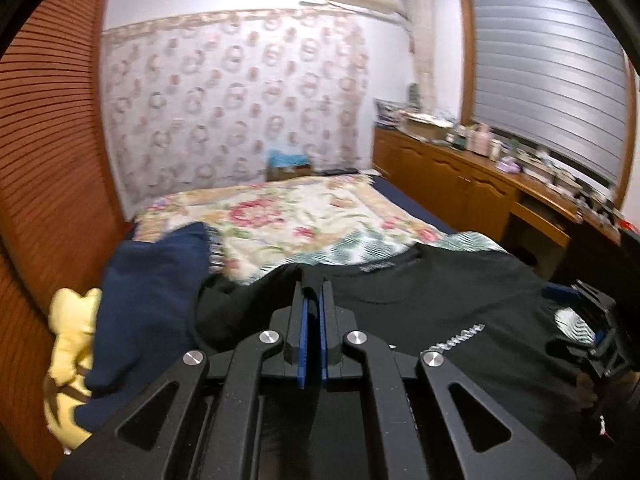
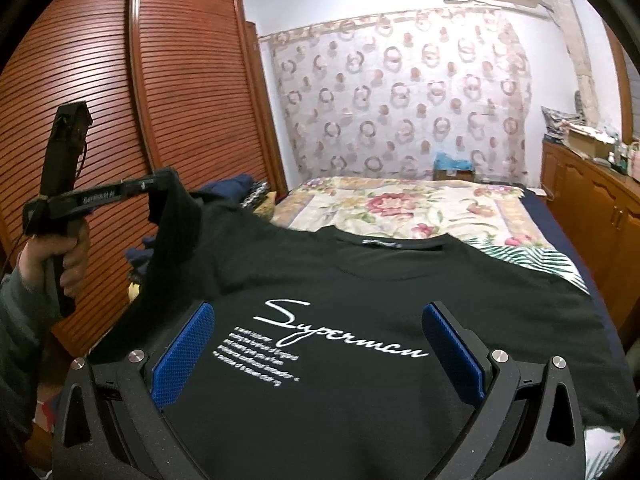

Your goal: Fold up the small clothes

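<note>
A black T-shirt with white script on the chest lies spread face up on the floral bedspread, collar towards the far wall. My left gripper is shut on the shirt's left sleeve edge. In the right wrist view that left gripper holds the black cloth lifted off the bed, with a hand on its handle. My right gripper stands open low over the chest print, its blue pads wide apart and nothing between them. The left wrist view shows the shirt with the right gripper at its right side.
A navy garment and something yellow lie bunched at the bed's left side by the slatted wooden wardrobe. A wooden cabinet with clutter on top runs along the right under the window. A small box sits at the head of the bed.
</note>
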